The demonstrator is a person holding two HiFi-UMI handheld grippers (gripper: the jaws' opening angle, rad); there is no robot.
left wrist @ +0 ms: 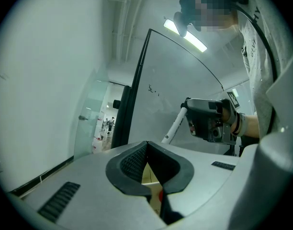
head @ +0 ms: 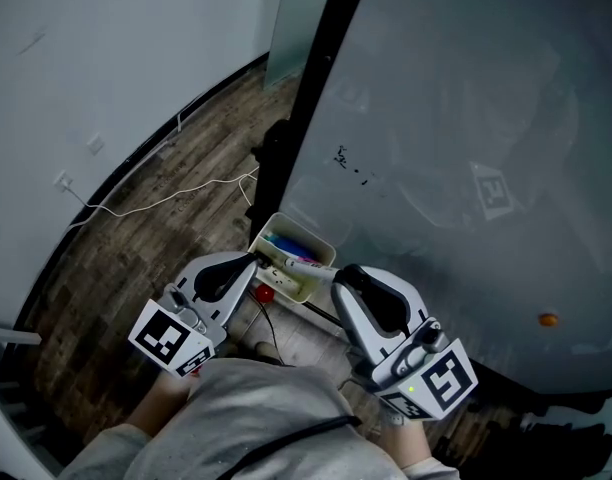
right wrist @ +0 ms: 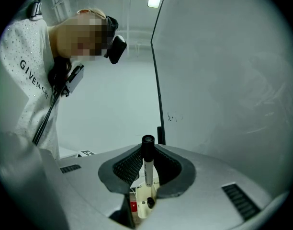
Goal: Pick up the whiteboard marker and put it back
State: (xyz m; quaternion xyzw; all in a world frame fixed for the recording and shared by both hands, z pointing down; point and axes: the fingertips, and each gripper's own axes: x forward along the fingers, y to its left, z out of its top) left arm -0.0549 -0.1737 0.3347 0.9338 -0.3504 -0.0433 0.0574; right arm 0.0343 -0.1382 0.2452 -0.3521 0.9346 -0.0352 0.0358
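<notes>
Between the right gripper's (right wrist: 147, 152) jaws sits the marker (right wrist: 147, 166).

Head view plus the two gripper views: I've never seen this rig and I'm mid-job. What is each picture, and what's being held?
There is no robot arm here: a person holds a two-jaw tool in each hand. The head view looks down from the person's head at both tools, a white tray and the whiteboard. Each gripper view rides on its own tool and looks along its jaws. The right tool is shut on a whiteboard marker, above the tray. The left tool has its jaws together with nothing between them.
</notes>
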